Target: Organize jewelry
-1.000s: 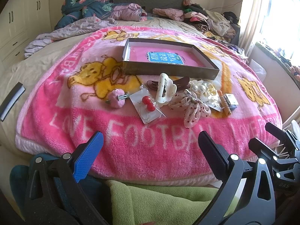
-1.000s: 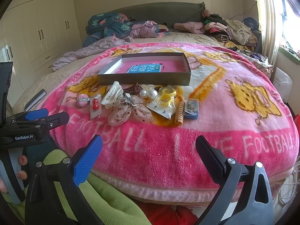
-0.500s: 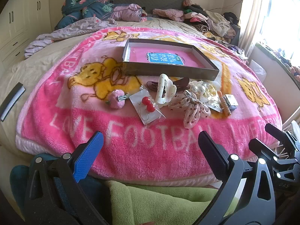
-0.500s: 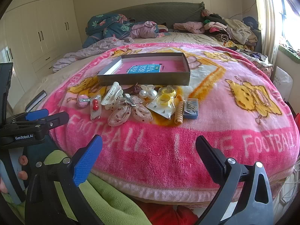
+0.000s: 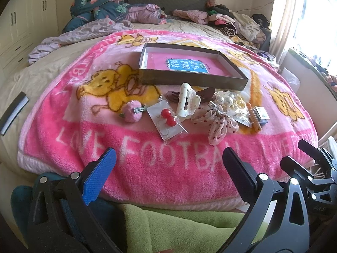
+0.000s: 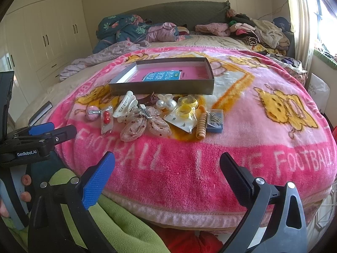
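Observation:
A shallow brown box (image 5: 190,80) with a pink bottom lies on the pink blanket; it also shows in the right wrist view (image 6: 164,85). In front of it lie a pink pompom clip (image 5: 132,113), red bead earrings on a card (image 5: 168,118), a white claw clip (image 5: 186,102), a dotted bow (image 5: 217,124), pearl pieces (image 6: 165,104), a yellow packet (image 6: 186,109), an orange spiral tie (image 6: 201,126) and a small blue case (image 6: 215,120). My left gripper (image 5: 168,172) and right gripper (image 6: 166,172) are open and empty at the blanket's near edge.
The pink blanket (image 6: 231,109) covers a bed. Piled clothes and bedding (image 5: 118,10) lie at the head. White wardrobes (image 6: 42,38) stand at left. A window and curtain (image 5: 294,14) are at right. Green cloth (image 5: 179,227) lies below the grippers.

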Tool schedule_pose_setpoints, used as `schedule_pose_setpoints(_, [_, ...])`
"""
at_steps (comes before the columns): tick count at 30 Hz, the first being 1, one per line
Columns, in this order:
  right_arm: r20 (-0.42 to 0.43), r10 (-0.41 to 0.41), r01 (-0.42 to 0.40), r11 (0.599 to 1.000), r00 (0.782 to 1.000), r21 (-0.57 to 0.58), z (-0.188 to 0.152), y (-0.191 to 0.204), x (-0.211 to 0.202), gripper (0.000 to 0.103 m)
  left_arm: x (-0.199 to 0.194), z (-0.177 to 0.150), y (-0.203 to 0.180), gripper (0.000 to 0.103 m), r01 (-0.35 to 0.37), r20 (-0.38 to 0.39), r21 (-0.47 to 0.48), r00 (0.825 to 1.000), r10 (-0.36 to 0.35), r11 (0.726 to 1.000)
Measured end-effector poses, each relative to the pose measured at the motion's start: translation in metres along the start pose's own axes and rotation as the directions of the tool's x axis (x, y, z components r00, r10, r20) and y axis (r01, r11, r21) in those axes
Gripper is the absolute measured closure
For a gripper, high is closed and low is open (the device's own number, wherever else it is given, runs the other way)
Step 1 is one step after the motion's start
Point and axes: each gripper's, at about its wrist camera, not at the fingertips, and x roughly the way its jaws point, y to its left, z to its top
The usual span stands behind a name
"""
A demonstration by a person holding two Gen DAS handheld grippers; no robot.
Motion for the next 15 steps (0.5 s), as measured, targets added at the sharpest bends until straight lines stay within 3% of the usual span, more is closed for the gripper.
schedule_pose_setpoints(15, [-0.025,0.013,-0.014,1.0,1.0,-0.009,0.011,-0.003,0.027,0.006,0.016,0.005,0.032,0.01,-0.016,-0.035,-0.069,0.999,0.014,0.997])
